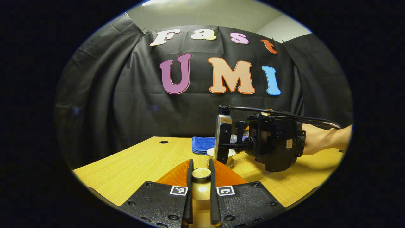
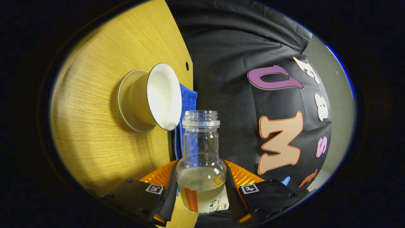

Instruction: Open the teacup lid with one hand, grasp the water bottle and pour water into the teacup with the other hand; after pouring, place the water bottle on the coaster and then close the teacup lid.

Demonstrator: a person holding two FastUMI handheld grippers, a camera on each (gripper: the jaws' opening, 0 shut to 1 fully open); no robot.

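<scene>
My left gripper (image 1: 200,164) is shut on the small round teacup lid (image 1: 201,173), held low over the wooden table (image 1: 133,167). Beyond it the white teacup (image 1: 230,153) stands on its saucer, half hidden by the right gripper (image 1: 232,141), which a hand (image 1: 322,139) holds rolled sideways. In the right gripper view my right gripper (image 2: 201,164) is shut on the clear uncapped water bottle (image 2: 199,139); some water lies in its lower part. The open teacup (image 2: 158,96) on its saucer (image 2: 125,104) is just beyond the bottle's mouth. I see no water stream.
A folded blue cloth (image 1: 202,144) lies behind the teacup and also peeks out past the cup as the blue cloth (image 2: 187,101). A small round hole (image 1: 164,142) is in the tabletop near the back wall. Bare wood (image 2: 95,142) spreads around the saucer.
</scene>
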